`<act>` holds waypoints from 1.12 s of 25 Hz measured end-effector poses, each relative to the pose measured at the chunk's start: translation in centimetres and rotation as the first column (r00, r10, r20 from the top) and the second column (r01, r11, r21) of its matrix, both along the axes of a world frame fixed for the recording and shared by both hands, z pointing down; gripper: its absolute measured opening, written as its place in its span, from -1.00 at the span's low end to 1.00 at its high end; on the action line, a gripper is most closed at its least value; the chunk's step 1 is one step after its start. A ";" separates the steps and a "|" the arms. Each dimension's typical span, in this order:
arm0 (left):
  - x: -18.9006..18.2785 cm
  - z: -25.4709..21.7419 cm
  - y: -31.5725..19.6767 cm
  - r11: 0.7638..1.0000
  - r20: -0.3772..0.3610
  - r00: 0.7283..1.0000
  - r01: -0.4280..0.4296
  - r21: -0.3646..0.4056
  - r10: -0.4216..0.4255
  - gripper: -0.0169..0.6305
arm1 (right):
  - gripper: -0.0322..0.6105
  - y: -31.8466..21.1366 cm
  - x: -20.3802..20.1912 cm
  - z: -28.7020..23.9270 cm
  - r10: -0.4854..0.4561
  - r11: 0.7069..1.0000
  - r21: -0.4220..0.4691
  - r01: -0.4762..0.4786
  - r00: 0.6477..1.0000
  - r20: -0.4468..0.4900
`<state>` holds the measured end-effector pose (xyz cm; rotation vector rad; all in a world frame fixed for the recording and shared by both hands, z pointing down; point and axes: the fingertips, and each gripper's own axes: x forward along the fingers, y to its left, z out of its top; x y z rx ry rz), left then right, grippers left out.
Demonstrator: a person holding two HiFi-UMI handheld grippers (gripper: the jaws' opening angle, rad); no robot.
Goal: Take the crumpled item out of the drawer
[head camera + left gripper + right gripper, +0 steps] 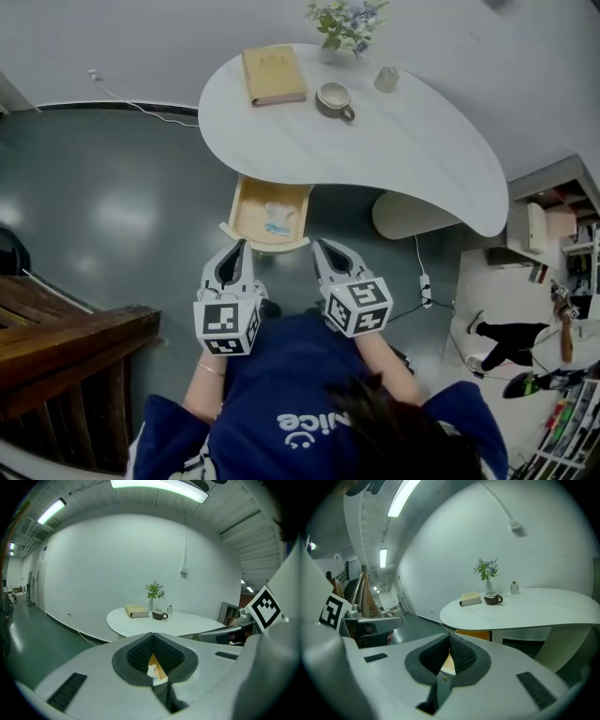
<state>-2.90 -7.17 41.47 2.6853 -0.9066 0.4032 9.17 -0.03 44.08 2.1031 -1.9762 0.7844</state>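
An open wooden drawer [242, 212] sticks out from under the white table [422, 159]. Inside it lies a crumpled white and blue item [277, 218]. My left gripper [240, 246] hovers just before the drawer's front edge, jaws shut and empty. My right gripper [319, 246] hangs beside it, a little right of the drawer's front corner, also shut and empty. In the left gripper view the crumpled item [152, 671] and the drawer [160, 671] show through the slot under the closed tips [153, 634]. The right gripper view shows the drawer's orange side [474, 634] beyond its closed tips [450, 635].
On the table stand a tan book [273, 74], a dark mug on a saucer [334, 97], a small jar [386, 79] and a vase of flowers [345, 21]. The table's pedestal [403, 214] is right of the drawer. Wooden stairs [66, 347] are at left; a person [516, 342] is far right.
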 end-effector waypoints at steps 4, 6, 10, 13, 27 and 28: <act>-0.1 0.3 -2.0 0.999 0.003 0.999 -0.032 -0.010 0.033 -0.93 | -0.88 -1.6 -0.4 0.4 0.025 0.999 -0.026 -0.024 1.000 0.013; 0.2 0.2 -2.9 0.998 0.006 0.998 -0.057 -0.006 0.057 -0.93 | -0.88 -2.3 -0.2 0.3 0.038 0.999 -0.033 -0.037 0.999 0.010; 0.2 -0.2 -4.1 0.998 0.001 0.998 -0.067 -0.002 0.067 -0.93 | -0.87 -3.0 0.1 0.7 0.059 0.997 -0.054 -0.058 0.998 0.014; 0.1 0.2 -4.6 0.998 0.013 0.998 -0.065 -0.017 0.066 -0.93 | -0.87 -3.4 0.2 1.6 0.055 0.996 -0.076 -0.052 0.998 0.034; 2.4 0.5 -6.9 0.999 0.043 0.999 0.004 -0.053 -0.001 -0.93 | -0.87 -6.8 3.2 3.3 -0.035 0.986 -0.160 0.042 0.998 0.043; 2.6 0.5 -7.2 0.998 0.042 0.999 0.012 -0.055 -0.009 -0.93 | -0.84 -7.0 3.2 3.6 -0.054 0.983 -0.171 0.061 0.997 0.045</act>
